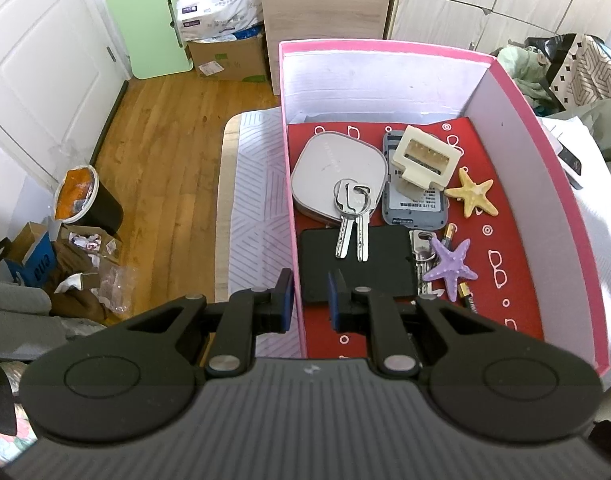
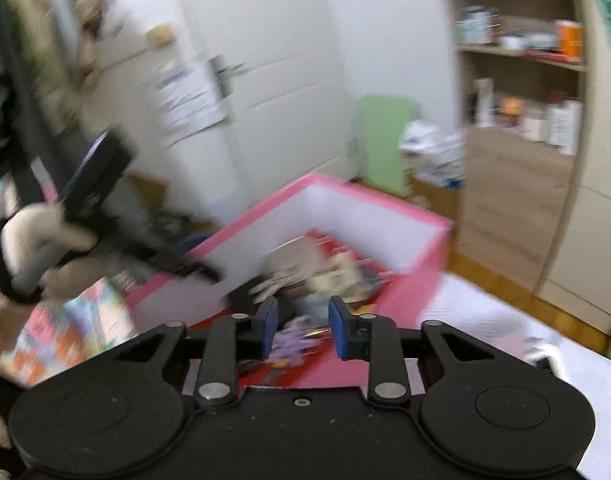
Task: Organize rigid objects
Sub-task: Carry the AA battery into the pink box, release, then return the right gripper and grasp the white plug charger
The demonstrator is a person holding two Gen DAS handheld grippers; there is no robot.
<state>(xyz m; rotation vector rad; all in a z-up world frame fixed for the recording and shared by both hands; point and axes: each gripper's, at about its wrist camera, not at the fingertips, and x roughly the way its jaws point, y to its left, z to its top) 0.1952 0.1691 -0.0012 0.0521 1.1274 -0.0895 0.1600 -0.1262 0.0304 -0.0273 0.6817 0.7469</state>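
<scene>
A pink box (image 1: 537, 152) with a red patterned floor holds a grey rounded case (image 1: 325, 164), two keys (image 1: 351, 216), a black flat device (image 1: 369, 268), a grey device (image 1: 415, 208), a cream plastic part (image 1: 423, 158), a yellow starfish (image 1: 471, 192), a purple starfish (image 1: 449, 266) and batteries. My left gripper (image 1: 310, 296) is open, its fingers straddling the box's left wall (image 1: 293, 240). My right gripper (image 2: 301, 326) is open and empty above the box's near edge. The right wrist view is blurred; the purple starfish (image 2: 291, 340) shows between the fingers.
The box (image 2: 369, 208) sits on a white striped mat (image 1: 253, 216) over a bed. The wooden floor (image 1: 169, 152) lies left, with a bin (image 1: 85, 200) and a cardboard box (image 1: 229, 56). A hand holds the other gripper (image 2: 93, 188) at left. Shelves (image 2: 521, 80) stand right.
</scene>
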